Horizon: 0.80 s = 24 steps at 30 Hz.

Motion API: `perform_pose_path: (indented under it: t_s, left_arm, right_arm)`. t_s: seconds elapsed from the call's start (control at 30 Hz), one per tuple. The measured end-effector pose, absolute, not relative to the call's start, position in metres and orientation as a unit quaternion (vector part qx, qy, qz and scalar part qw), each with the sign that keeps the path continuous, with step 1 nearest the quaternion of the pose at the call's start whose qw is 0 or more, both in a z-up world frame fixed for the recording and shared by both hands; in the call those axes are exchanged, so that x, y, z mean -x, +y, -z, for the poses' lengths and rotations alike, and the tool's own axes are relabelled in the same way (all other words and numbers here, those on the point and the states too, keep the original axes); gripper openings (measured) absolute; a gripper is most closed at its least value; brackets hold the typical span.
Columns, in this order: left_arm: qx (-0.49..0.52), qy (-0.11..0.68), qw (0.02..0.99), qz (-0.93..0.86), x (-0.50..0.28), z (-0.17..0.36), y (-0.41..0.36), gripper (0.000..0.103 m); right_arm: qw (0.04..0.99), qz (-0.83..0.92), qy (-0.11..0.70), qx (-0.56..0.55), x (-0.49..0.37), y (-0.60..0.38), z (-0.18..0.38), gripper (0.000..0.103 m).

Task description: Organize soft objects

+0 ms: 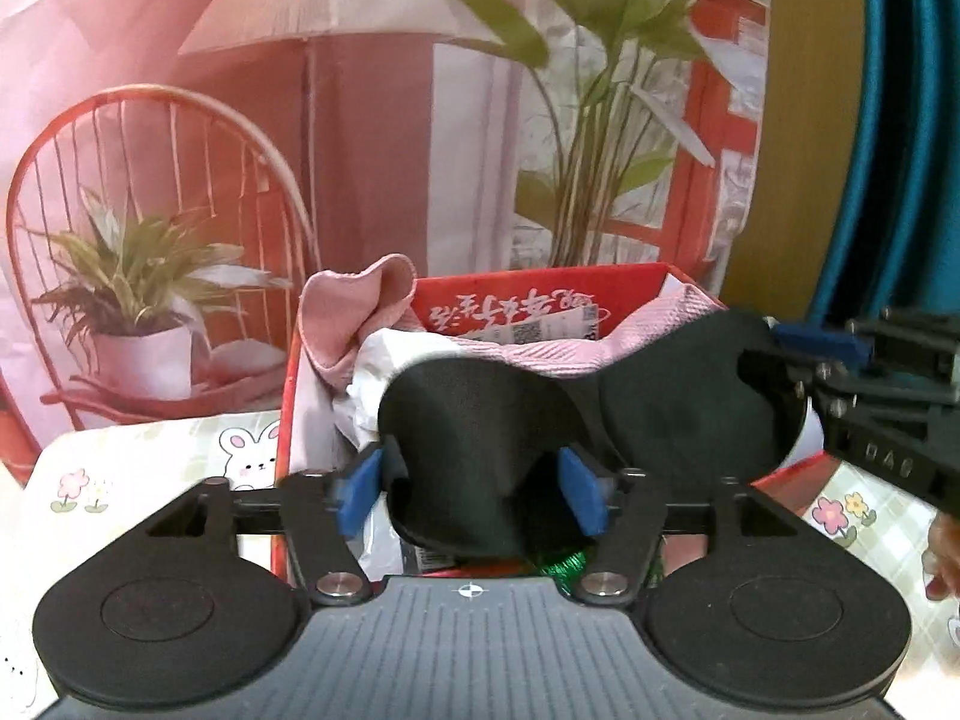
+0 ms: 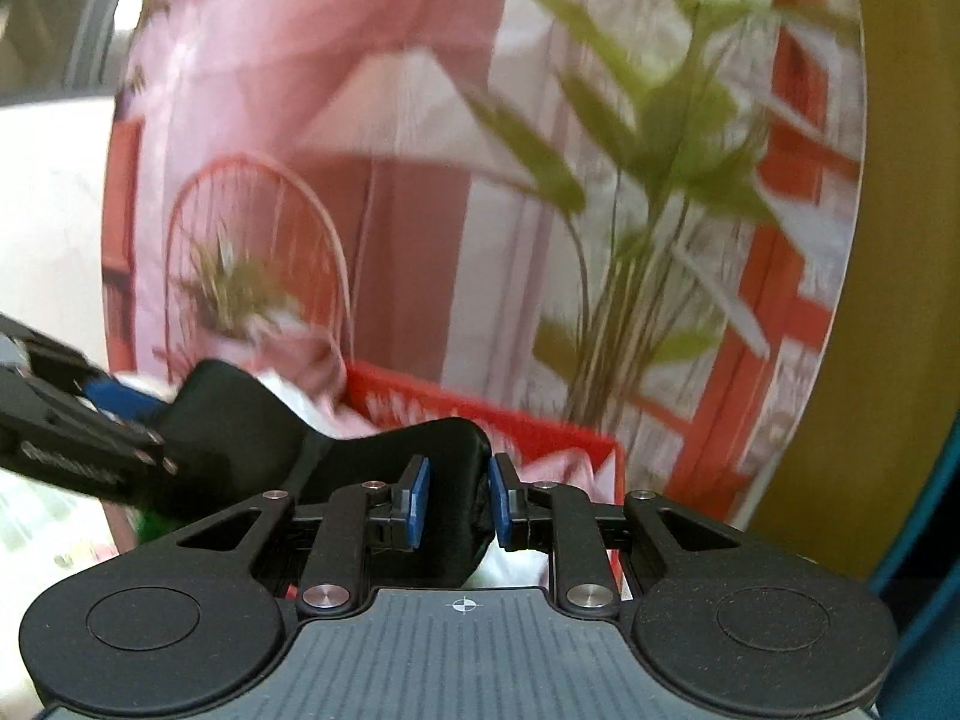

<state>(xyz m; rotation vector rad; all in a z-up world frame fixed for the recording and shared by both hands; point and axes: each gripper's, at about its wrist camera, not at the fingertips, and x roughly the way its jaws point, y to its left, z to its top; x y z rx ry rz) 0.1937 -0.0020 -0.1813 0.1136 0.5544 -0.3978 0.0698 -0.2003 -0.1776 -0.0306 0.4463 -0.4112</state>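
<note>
A black padded eye mask (image 1: 660,408) hangs over a red box (image 1: 540,294) stuffed with pink cloth (image 1: 360,312) and white soft items. My left gripper (image 1: 471,489) has its blue pads spread wide around the mask's left cup, jaws open. My right gripper (image 2: 459,501) is shut on the mask's other end (image 2: 450,456); it also shows at the right of the left wrist view (image 1: 798,348). The left gripper shows at the left of the right wrist view (image 2: 120,402).
The red box stands on a tablecloth with bunny and flower prints (image 1: 150,468). A printed backdrop of a chair, lamp and plants (image 1: 240,180) rises behind it. A green shiny item (image 1: 564,564) lies low in the box.
</note>
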Motion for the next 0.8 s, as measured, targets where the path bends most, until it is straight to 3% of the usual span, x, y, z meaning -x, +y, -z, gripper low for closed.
perform_pose_path:
  t_s: [0.07,0.2,0.3,0.47,0.5,0.6,0.67,0.8]
  left_arm:
    - [-0.049,0.268,0.941,0.198,-0.195,0.180,0.001,0.075]
    - [-0.047,0.259,0.945,0.195,-0.195,0.174,0.004,0.091]
    - [-0.046,0.254,0.948,0.186,-0.193,0.170,0.007,0.095]
    - [-0.032,0.259,0.949,0.175,-0.190,0.158,0.009,0.103]
    - [-0.031,0.259,0.950,0.171,-0.189,0.155,0.010,0.103]
    - [-0.038,0.251,0.955,0.156,-0.182,0.144,0.011,0.103]
    - [-0.044,0.248,0.956,0.149,-0.176,0.136,0.011,0.103]
    - [-0.053,0.234,0.962,0.131,-0.159,0.115,0.014,0.103]
  right_arm:
    - [0.948,0.206,0.241,0.010,-0.072,-0.205,0.186,0.020]
    - [0.942,0.208,0.263,0.009,-0.076,-0.210,0.196,0.020]
    - [0.940,0.206,0.271,0.003,-0.078,-0.211,0.197,0.021]
    - [0.936,0.204,0.289,0.004,-0.082,-0.208,0.195,0.031]
    - [0.935,0.203,0.289,0.006,-0.082,-0.208,0.192,0.036]
    - [0.938,0.204,0.281,0.007,-0.078,-0.205,0.180,0.068]
    - [0.942,0.202,0.269,0.010,-0.073,-0.203,0.168,0.074]
    - [0.948,0.202,0.245,0.012,-0.061,-0.197,0.143,0.099]
